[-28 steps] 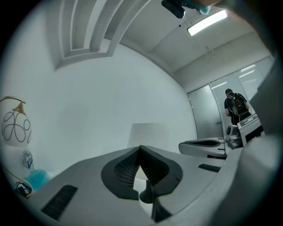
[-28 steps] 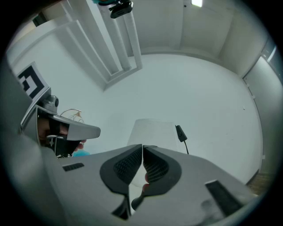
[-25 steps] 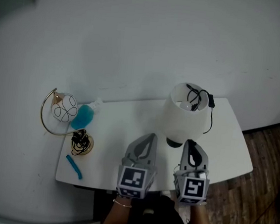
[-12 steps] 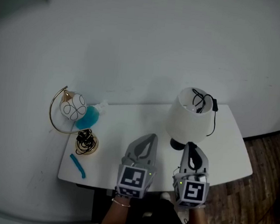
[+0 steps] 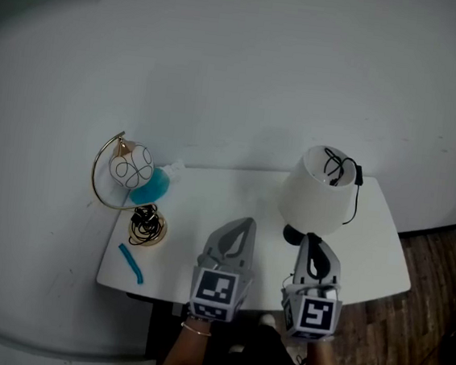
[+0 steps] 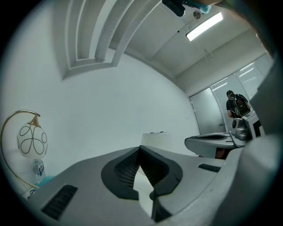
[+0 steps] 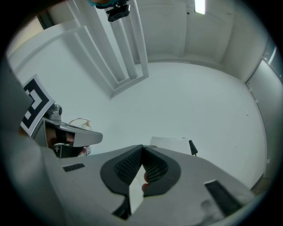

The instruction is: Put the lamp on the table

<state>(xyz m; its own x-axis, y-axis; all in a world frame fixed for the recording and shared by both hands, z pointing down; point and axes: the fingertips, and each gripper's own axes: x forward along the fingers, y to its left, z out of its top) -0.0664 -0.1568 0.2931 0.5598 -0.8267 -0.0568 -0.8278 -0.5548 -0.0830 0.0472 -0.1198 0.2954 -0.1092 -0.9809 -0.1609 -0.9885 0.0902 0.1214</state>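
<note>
The lamp (image 5: 317,192) has a white shade and a black cord hanging over the shade's rim. It stands upright on its dark base (image 5: 290,234) at the right of the white table (image 5: 210,200). My right gripper (image 5: 311,242) is shut with nothing in it. Its tips are just right of the lamp's base, and I cannot tell whether they touch it. My left gripper (image 5: 242,224) hovers over the table's front middle, also shut and empty. In the left gripper view the shade (image 6: 160,138) rises just past the closed tips (image 6: 139,148). The right gripper view shows the shade (image 7: 170,142) beyond the gripper (image 7: 142,147).
At the table's left end stands a gold arc lamp with a patterned globe (image 5: 131,163), its round base (image 5: 149,228) wrapped in black cord. A blue bottle (image 5: 156,185) is beside it and a small blue strip (image 5: 131,263) lies near the front left corner. Wooden floor (image 5: 432,321) lies at the right.
The head view has shifted, so the table and both lamps sit further right in the picture. Both grippers stay shut and keep their places by the lamp's base.
</note>
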